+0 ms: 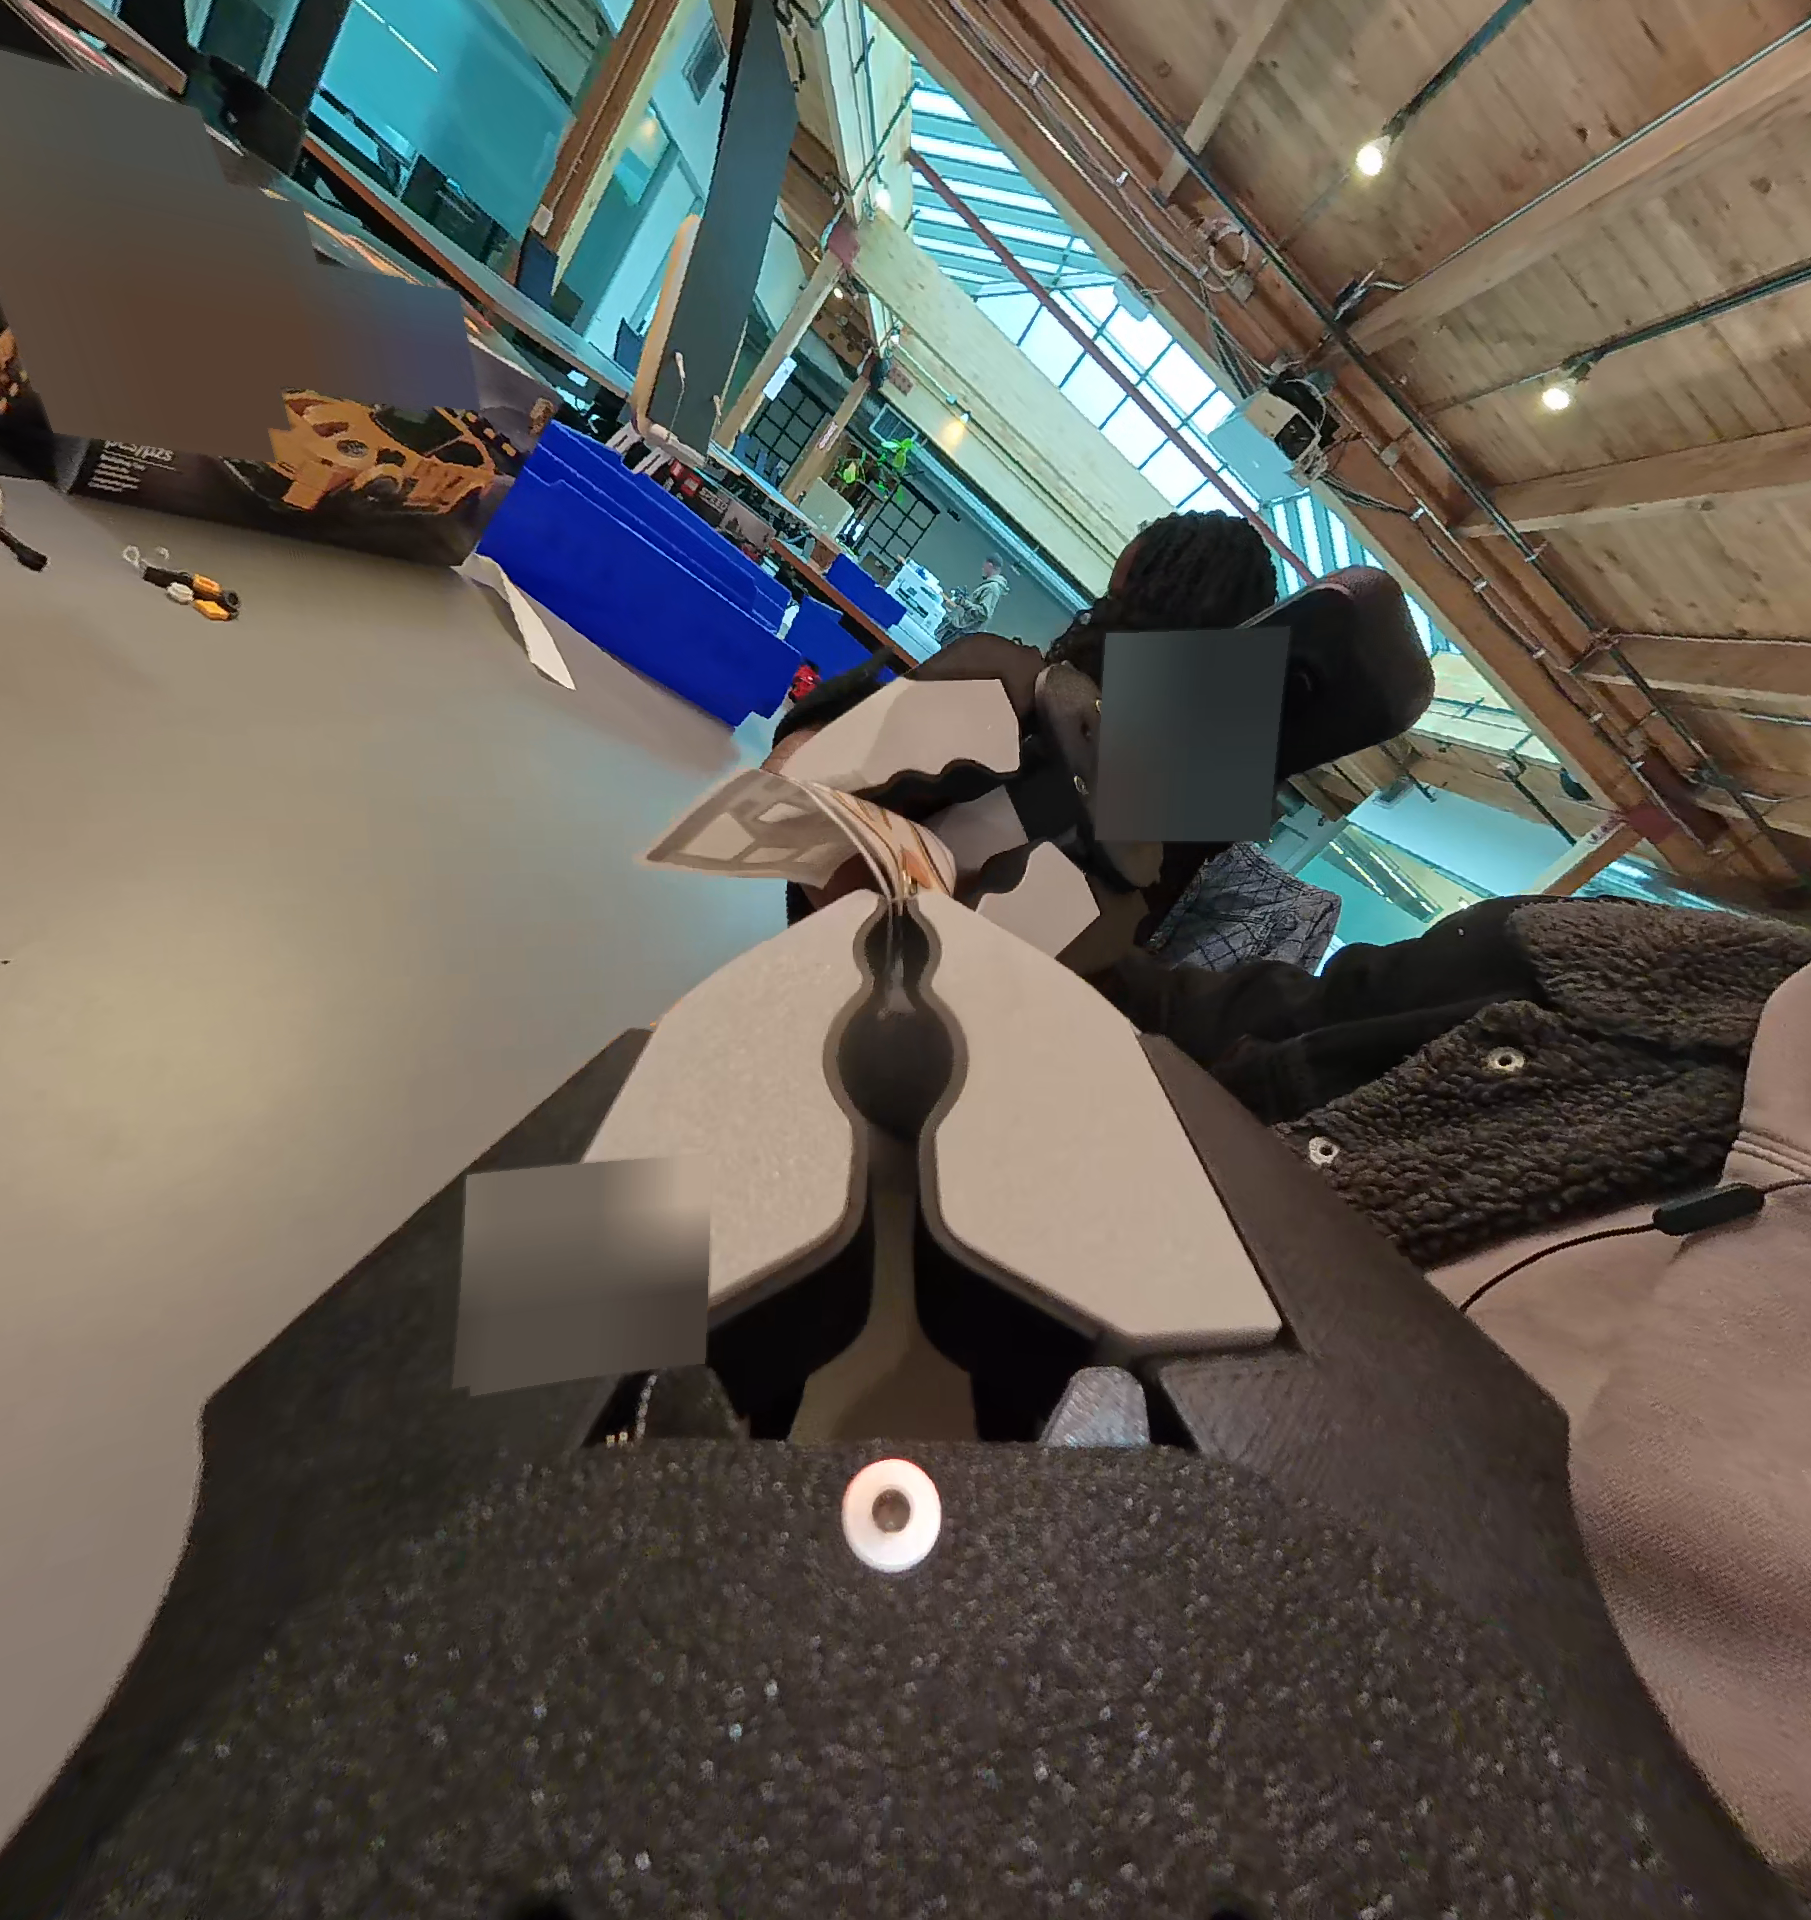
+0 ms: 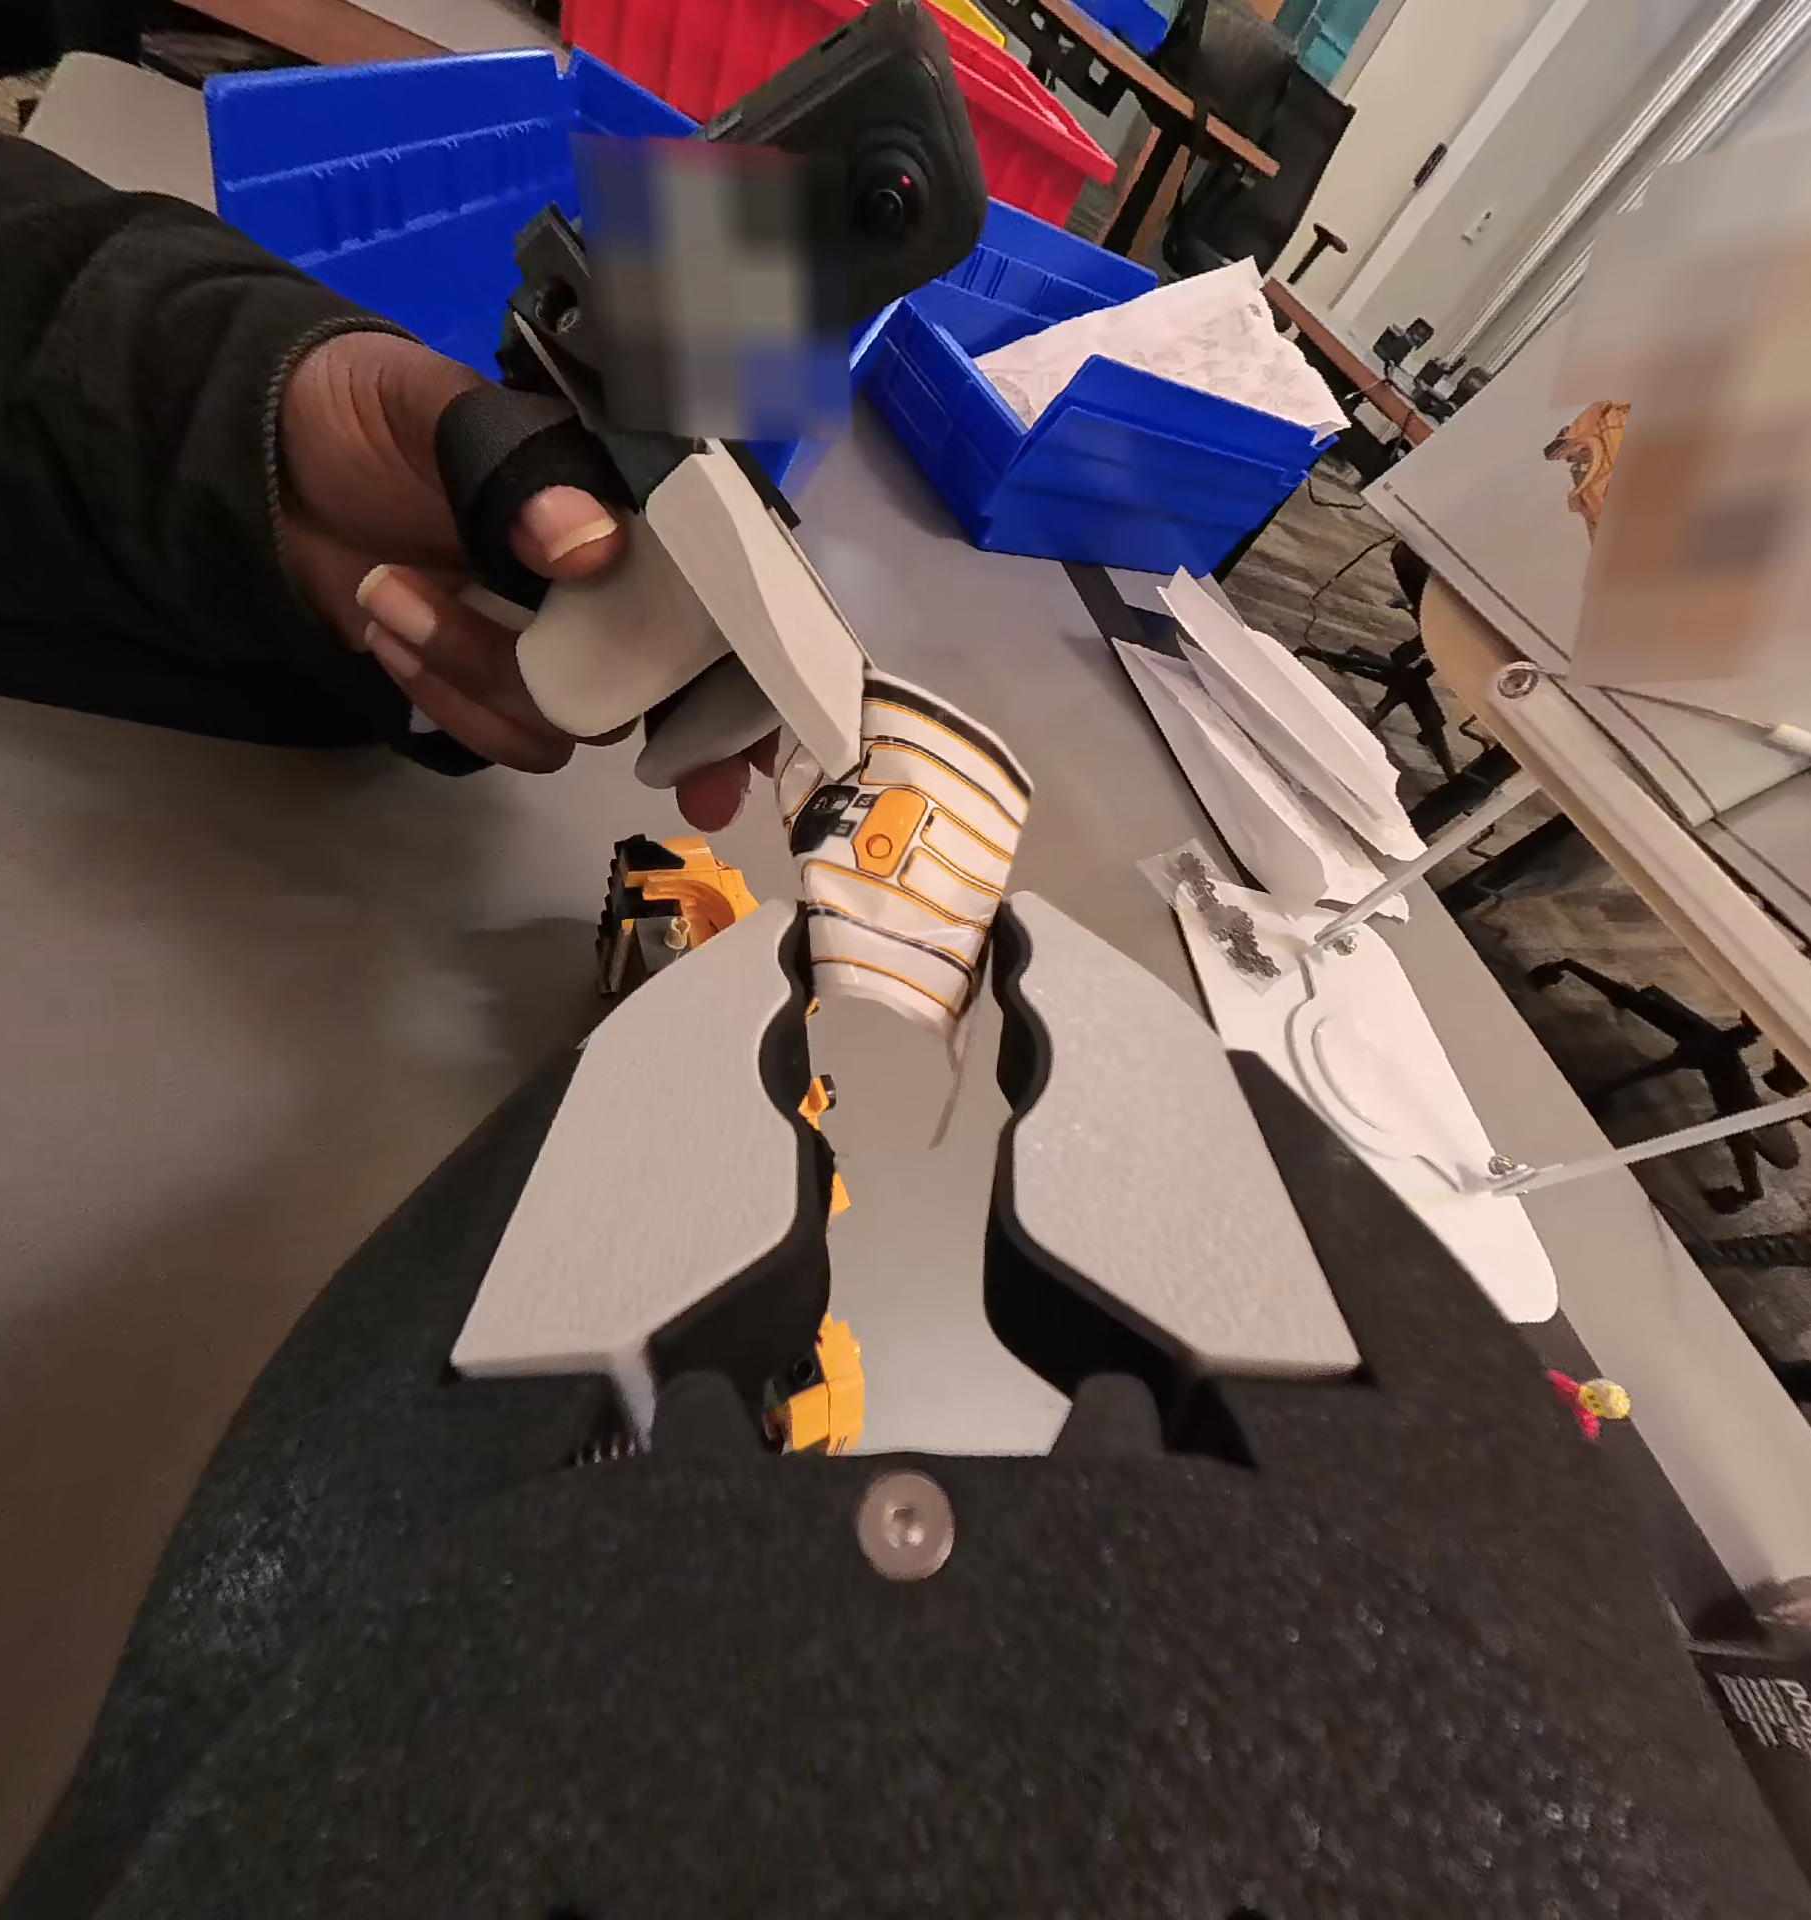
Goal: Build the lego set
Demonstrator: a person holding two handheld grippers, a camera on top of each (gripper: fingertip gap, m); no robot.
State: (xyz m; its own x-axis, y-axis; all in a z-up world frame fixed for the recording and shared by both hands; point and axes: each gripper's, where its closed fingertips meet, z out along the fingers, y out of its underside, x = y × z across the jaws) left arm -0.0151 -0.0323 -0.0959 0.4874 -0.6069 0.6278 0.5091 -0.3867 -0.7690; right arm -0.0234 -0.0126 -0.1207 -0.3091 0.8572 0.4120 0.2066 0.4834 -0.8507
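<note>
A white sticker sheet (image 2: 906, 831) with yellow and black outlines hangs curled above the grey table (image 2: 205, 935). My left gripper (image 1: 896, 914) is shut on the sheet's thin edge; in the right wrist view it (image 2: 839, 743) pinches the sheet's top, held by a hand. My right gripper (image 2: 901, 935) is open, with the sheet's lower end between its jaws. In the left wrist view the sheet (image 1: 755, 831) runs on toward the right gripper (image 1: 942, 800). A yellow and black lego model (image 2: 672, 904) sits on the table behind my right fingers.
Blue bins (image 2: 1088, 447) and a red bin (image 2: 1036, 135) stand at the back. Torn paper bags (image 2: 1285, 748) and a clear bag of small dark parts (image 2: 1228, 920) lie right. A small figure (image 2: 1597, 1403) lies near the edge. The set's box (image 1: 361, 468) and loose pieces (image 1: 194, 592) lie left. Left and right tips are no more than a few centimetres apart. From either gripper's tips it is about 35 centimetres to the small figure (image 2: 1597, 1403).
</note>
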